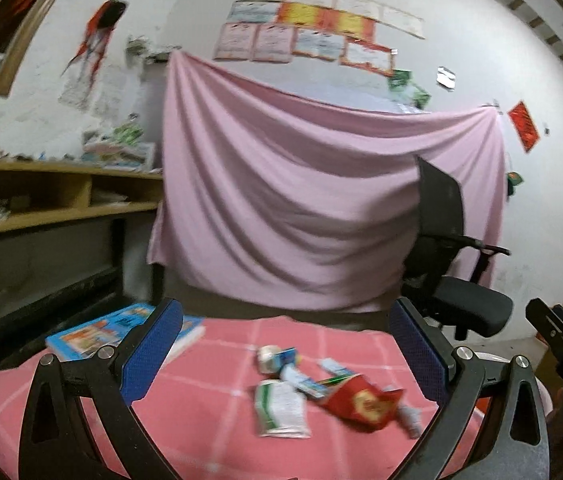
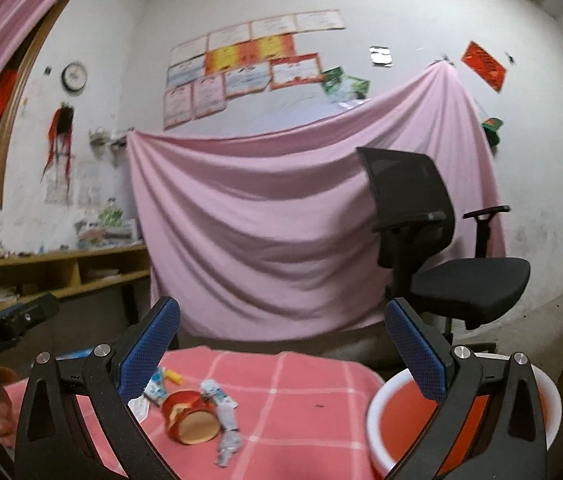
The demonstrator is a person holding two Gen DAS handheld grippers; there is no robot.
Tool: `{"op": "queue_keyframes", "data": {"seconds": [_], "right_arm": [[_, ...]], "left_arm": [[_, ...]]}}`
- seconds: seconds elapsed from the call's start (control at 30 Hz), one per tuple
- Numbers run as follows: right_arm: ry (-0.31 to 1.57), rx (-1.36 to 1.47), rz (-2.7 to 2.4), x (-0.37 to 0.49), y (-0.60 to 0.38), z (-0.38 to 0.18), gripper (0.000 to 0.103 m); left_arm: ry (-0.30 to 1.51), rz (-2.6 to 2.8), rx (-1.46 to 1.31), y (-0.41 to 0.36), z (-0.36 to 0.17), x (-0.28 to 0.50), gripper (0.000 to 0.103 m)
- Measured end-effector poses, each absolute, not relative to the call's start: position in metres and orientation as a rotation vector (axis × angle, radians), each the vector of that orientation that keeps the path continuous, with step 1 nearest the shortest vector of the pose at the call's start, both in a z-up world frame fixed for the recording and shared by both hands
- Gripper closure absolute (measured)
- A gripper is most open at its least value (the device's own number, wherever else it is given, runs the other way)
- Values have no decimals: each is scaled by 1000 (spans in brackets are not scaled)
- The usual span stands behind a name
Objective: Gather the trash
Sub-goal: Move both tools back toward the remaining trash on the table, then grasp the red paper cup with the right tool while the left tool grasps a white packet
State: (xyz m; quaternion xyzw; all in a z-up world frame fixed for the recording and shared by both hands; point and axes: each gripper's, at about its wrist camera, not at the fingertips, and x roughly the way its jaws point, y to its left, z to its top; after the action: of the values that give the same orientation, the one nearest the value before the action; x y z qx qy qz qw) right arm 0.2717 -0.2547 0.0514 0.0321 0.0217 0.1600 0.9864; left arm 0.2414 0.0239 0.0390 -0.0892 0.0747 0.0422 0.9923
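Note:
A pile of trash lies on the pink checked tablecloth: a crushed red paper cup, a white and green wrapper, a small carton and crumpled wrappers. My left gripper is open and empty, held above the pile. In the right wrist view the red cup and wrappers lie left of centre. My right gripper is open and empty above the cloth. A red bin with a white rim stands at the table's right.
A blue book lies at the table's far left corner. A black office chair stands behind the table on the right. A pink sheet hangs on the back wall. Wooden shelves run along the left.

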Motion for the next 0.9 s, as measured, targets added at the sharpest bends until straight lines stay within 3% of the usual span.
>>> {"op": "queue_keyframes", "data": {"seconds": [0.2,0.53,0.73,0.9], "right_arm": [[125,16,349,283,-230,40,0],[439,1,444,325,-193,8,1],[587,-59,476,339,-176,-9,21],[648,-64,502,348,-169,-15,38]], "left_arm": [[227,114,-226,55,21,244,2],[482,98,-161,61,-7,287,2],[635,31,-227,64,-26,312,5],[709,-17,-239,63,-34,335,32]]}}
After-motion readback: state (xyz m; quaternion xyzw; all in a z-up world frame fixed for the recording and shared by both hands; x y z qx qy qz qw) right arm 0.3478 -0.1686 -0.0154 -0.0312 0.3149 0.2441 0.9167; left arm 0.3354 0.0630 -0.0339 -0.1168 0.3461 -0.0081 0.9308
